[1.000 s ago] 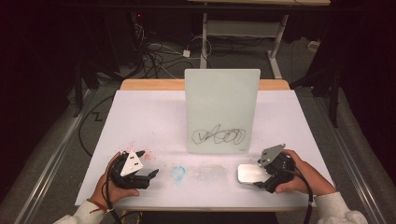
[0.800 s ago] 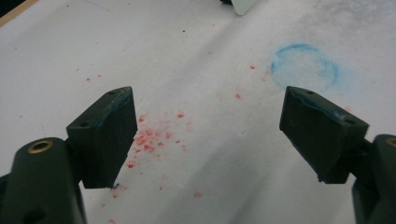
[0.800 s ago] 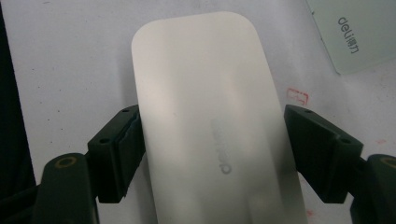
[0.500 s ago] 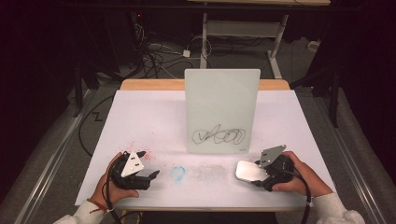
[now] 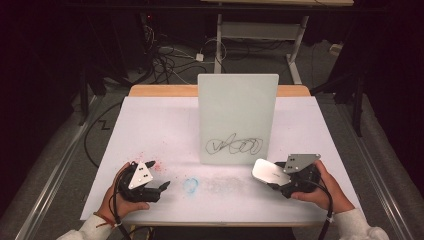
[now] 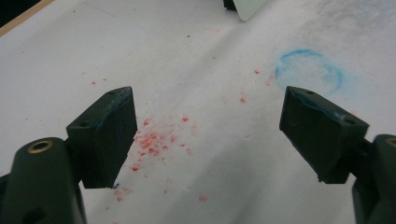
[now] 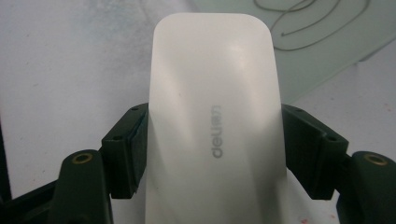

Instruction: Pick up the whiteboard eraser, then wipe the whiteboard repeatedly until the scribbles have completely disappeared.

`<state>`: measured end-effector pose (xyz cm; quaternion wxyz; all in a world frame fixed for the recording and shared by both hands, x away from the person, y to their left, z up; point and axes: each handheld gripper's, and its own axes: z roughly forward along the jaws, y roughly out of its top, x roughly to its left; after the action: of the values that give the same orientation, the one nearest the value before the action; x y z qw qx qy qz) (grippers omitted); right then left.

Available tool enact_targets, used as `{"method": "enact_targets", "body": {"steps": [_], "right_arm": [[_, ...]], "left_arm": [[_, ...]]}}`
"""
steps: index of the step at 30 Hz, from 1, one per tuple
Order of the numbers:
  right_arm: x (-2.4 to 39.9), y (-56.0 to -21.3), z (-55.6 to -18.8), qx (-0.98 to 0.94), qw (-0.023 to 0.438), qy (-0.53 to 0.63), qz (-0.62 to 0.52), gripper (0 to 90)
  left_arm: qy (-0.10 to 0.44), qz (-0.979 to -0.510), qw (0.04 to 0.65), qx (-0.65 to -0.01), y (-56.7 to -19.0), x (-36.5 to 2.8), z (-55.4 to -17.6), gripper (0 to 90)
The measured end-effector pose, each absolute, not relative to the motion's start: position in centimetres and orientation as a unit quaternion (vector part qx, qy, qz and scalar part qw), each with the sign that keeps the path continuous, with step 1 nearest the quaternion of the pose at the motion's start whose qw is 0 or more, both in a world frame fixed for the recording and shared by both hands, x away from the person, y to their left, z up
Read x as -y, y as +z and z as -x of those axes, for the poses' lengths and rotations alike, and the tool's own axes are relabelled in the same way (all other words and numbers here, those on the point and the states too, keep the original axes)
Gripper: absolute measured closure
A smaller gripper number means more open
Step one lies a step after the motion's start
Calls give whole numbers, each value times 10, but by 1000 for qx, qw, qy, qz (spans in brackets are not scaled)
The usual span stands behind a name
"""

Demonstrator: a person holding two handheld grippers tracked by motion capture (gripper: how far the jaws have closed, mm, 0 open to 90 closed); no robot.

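A small white board (image 5: 237, 117) stands upright at the middle of the table, with a black scribble (image 5: 235, 146) near its bottom edge. My right gripper (image 5: 274, 180) is shut on a white eraser (image 5: 267, 171) just right of the board's lower corner. In the right gripper view both pads press the sides of the eraser (image 7: 215, 116), which points at the scribble (image 7: 299, 23). My left gripper (image 5: 162, 186) rests at the front left with its jaws open and nothing between them (image 6: 210, 126).
White paper (image 5: 160, 130) covers the table. Red specks (image 6: 154, 140) lie under the left gripper, and a faint blue ring (image 5: 190, 185) is smudged on the paper between the hands. Cables and a metal frame are on the dark floor beyond the table.
The right gripper has closed on the eraser, and the eraser has come up slightly, nearer the board's lower right corner. The left gripper has stayed put.
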<state>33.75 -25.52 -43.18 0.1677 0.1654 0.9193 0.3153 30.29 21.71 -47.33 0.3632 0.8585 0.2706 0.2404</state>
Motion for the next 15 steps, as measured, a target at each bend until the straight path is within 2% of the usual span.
{"method": "enact_targets", "body": {"steps": [6,15], "right_arm": [[257,-427,-337,-897,209,340,-192,305],[260,-426,-338,-879,236,359,-204,306]], "left_arm": [[238,-859,366,-267,-473,-217,-301,184],[237,-859,367,-267,-473,-217,-300,174]]}}
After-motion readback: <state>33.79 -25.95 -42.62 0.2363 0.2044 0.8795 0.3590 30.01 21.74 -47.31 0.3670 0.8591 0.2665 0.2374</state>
